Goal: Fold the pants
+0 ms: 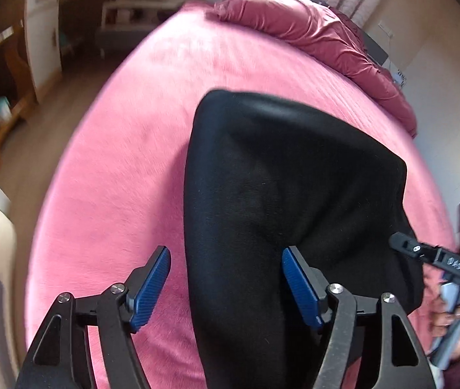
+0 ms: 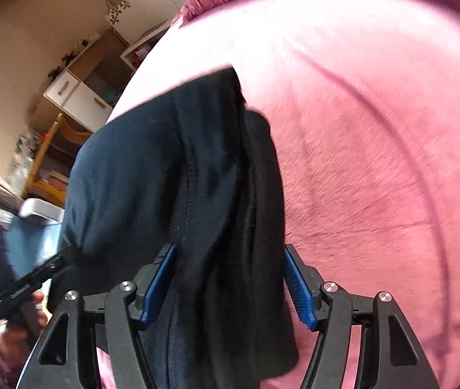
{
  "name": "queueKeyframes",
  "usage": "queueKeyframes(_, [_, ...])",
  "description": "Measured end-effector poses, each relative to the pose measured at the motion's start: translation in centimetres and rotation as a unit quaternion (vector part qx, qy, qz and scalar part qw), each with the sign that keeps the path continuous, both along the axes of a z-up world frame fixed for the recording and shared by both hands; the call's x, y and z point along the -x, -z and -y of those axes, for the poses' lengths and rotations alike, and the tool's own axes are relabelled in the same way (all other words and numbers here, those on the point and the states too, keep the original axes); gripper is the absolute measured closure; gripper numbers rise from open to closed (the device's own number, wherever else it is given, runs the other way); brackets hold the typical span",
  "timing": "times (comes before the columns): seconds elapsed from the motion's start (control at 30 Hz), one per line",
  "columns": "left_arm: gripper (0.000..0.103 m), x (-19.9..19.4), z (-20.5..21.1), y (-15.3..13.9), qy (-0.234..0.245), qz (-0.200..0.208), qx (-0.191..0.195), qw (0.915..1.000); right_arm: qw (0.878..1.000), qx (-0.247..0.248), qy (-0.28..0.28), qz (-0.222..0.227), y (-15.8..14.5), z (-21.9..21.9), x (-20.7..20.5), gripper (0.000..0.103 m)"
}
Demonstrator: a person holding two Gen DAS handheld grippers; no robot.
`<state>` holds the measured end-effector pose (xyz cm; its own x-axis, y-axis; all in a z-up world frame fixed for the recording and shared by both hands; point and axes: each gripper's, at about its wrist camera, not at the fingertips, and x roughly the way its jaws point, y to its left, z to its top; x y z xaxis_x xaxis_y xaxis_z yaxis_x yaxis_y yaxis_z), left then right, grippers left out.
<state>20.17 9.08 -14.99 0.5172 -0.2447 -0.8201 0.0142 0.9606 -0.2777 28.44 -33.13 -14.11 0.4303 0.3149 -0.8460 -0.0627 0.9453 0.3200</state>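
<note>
Black pants [image 1: 278, 194] are lying on the pink bed [image 1: 126, 162], long axis running straight ahead — cloth passing between both left gripper [image 1: 226, 287] and right gripper [image 2: 230, 285] jaws, spread wide, gripping nothing.

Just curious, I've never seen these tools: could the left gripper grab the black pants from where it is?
Probably yes. The left gripper is open, and the black pants already lie partly between its fingers on the pink bedspread, with nothing in between.
</note>
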Motion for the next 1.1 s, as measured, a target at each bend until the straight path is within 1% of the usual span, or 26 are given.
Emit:
queueKeyframes(0.07, [0.03,1.6,0.2,-1.6,-0.009,0.025,-0.024,0.9994,0.999,0.04,0.007,0.036,-2.0,-0.4,1.4,0.037])
queueKeyframes(0.1, [0.03,1.7,0.8,-2.2,-0.011,0.035,-0.028,0.9989,0.997,0.053,0.01,0.049,-2.7,-0.5,2.0,0.037])
queueKeyframes(0.17, [0.03,3.1,0.7,-3.1,-0.016,0.056,-0.035,0.9977,0.994,0.081,0.016,0.075,-4.3,-0.9,3.4,0.037])
queueKeyframes(0.2, [0.03,2.5,1.5,-3.6,-0.018,0.064,-0.037,0.9971,0.992,0.087,0.017,0.085,-5.0,-1.2,4.0,0.037])
queueKeyframes(0.33, [0.03,5.5,2.0,-5.3,-0.024,0.095,-0.048,0.9941,0.991,0.089,0.014,0.099,-7.0,-2.7,7.0,0.036])
queueKeyframes(0.4, [0.03,6.8,2.1,-6.0,-0.024,0.105,-0.052,0.9928,0.991,0.09,0.014,0.1,-7.0,-3.7,8.2,0.035])
queueKeyframes(0.43, [0.03,5.9,2.8,-6.4,-0.025,0.109,-0.055,0.9922,0.991,0.089,0.015,0.099,-7.0,-4.3,8.9,0.035])
queueKeyframes(0.5, [0.03,7.3,2.4,-6.9,-0.027,0.119,-0.06,0.9908,0.99,0.092,0.017,0.101,-7.1,-5.4,10.4,0.035])
queueKeyframes(0.6, [0.03,9.0,2.8,-7.4,-0.03,0.129,-0.067,0.989,0.99,0.1,0.024,0.101,-6.6,-6.3,11.4,0.035])
queueKeyframes(0.73, [0.03,11.1,3.2,-7.9,-0.036,0.138,-0.072,0.9871,0.987,0.115,0.038,0.109,-6.5,-7.2,13.4,0.035])
queueKeyframes(0.87, [0.03,13.3,3.4,-8.2,-0.045,0.144,-0.079,0.9854,0.983,0.13,0.043,0.122,-6.9,-7.7,15.0,0.033])
queueKeyframes(1.1, [0.03,15.2,4.1,-8.4,-0.051,0.15,-0.089,0.9833,0.977,0.151,0.04,0.145,-8.0,-8.4,16.8,0.031])
